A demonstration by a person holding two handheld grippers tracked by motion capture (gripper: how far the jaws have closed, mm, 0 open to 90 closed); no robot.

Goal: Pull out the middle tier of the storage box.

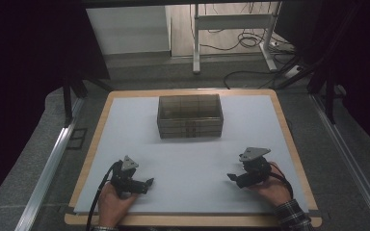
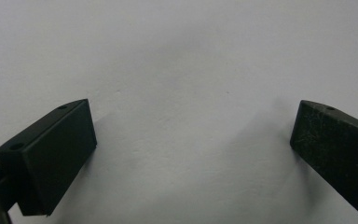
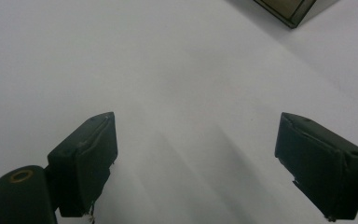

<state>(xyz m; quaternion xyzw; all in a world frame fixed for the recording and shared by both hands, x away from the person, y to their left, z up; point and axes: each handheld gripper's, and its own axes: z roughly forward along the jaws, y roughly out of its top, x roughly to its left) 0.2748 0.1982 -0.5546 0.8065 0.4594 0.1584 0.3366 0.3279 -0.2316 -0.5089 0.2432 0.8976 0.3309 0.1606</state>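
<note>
At the near edge of the desk (image 1: 125, 108), the person's hands hold the two claws low over the white sheet (image 1: 188, 159). The left claw (image 1: 148, 182) points right and the right claw (image 1: 231, 176) points left, each with jaws spread wide and nothing between them. Farther back, near the desk's far edge, sits a dark rectangular box (image 1: 190, 116), well apart from both.

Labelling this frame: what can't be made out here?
- Box, high view: contents hidden by dim light and dark see-through walls.
- Same box, right gripper view: cut off by the top edge; one corner visible.
- Left tongs, left gripper view: bases cut off by the bottom edge.
- Right tongs: likewise.
</note>
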